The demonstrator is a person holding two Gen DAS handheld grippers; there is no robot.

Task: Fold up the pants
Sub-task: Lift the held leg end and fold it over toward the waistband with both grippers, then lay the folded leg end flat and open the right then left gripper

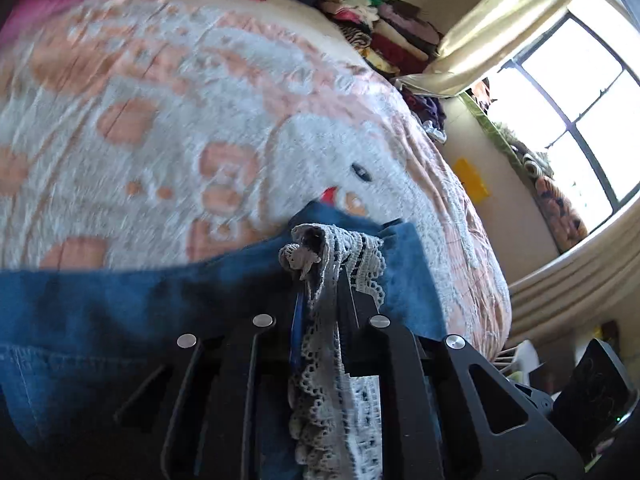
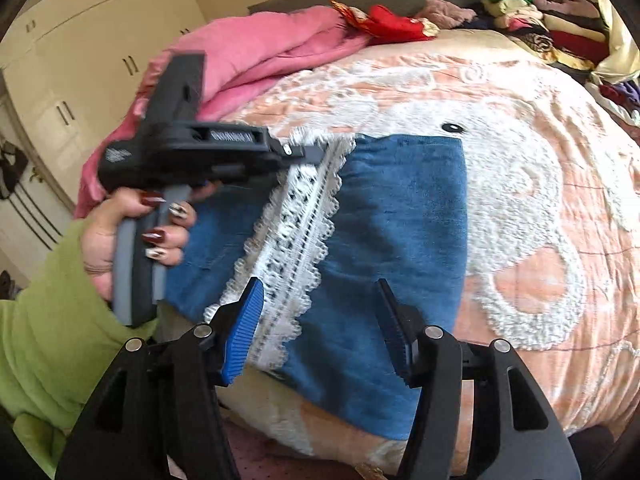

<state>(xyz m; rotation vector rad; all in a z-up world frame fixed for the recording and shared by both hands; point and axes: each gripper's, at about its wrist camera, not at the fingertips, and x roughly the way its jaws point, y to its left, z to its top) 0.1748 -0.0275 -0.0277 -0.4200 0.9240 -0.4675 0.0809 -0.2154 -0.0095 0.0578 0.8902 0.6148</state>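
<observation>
Blue denim pants (image 2: 404, 216) lie folded on the bedspread, with a white lace trim (image 2: 296, 232) running down them. In the right wrist view, a hand in a green sleeve holds my left gripper (image 2: 316, 152), which is shut on the far end of the lace. The left wrist view shows the lace (image 1: 332, 360) bunched between the closed jaws of the left gripper (image 1: 324, 276), over the denim (image 1: 120, 312). My right gripper (image 2: 319, 286) stands open just above the near part of the pants. Its blue pads (image 2: 244, 332) straddle the lace's near end without pressing on it.
The pink and white patterned bedspread (image 2: 520, 184) covers the bed. A pink blanket (image 2: 256, 56) and red cloth (image 2: 392, 24) lie at the far end. Stacked folded clothes (image 2: 552, 20) line the far right corner. Cream wardrobes (image 2: 80, 40) stand left; a window (image 1: 572, 108) is right.
</observation>
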